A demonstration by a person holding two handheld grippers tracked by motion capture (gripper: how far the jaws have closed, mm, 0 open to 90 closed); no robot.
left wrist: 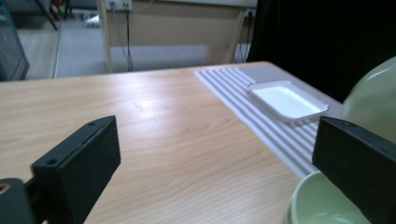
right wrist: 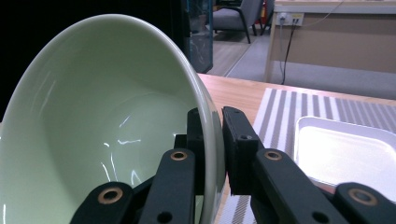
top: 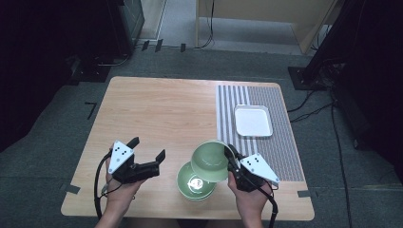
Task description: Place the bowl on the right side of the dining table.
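Black-jawed left gripper [top: 148, 149] w/ jaws spread wide, holding nothing, at table's [top: 157, 109] 7 o'clock; right gripper [top: 231, 153] clamped on tilted green bowl's [top: 209, 160] rim (above second bowl [top: 187, 184]), white tray [top: 253, 120] at 2 o'clock.

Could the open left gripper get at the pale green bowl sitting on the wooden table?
Probably yes. The left gripper is open just beside the pale green bowl on the table, with bare wood between; only the tilted green bowl in the right gripper overhangs it.
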